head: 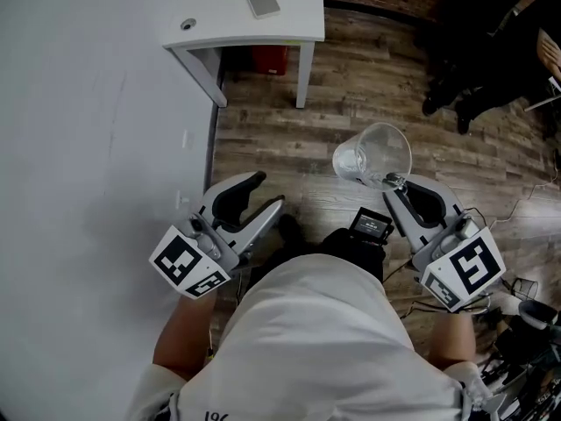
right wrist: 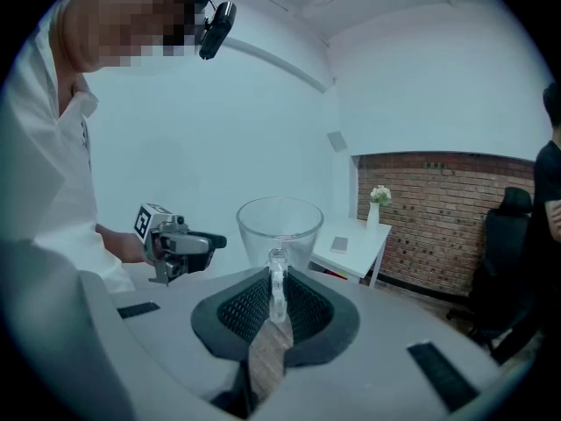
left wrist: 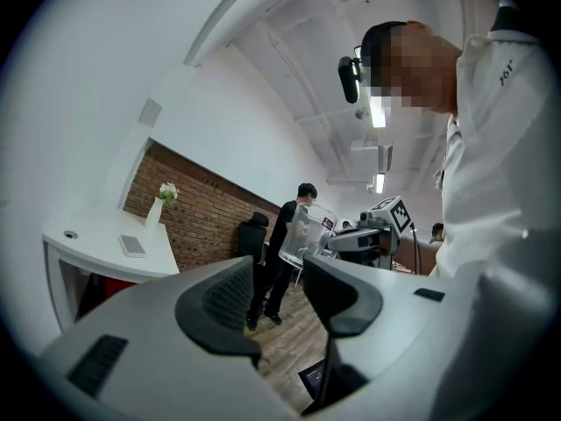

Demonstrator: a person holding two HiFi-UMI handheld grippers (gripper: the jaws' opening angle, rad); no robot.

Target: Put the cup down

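Wood floor beneath a cup held in mid-air, white desk well ahead of both grippers
Right gripper clamped on the thin glass handle alone, bowl jutting forward past the jaws; left gripper spread and empty off to its side. Risks pivoting in that narrow pinch, then tipping or slipping on a jolt or a hasty set-down

The white table stands between eleven and twelve o'clock from the operator. Its top is mostly bare, with only a flat grey device on it. The wall closes off seven to ten o'clock. The cup hangs over open wooden floor. A person in black blocks two o'clock, and cables lie at four.
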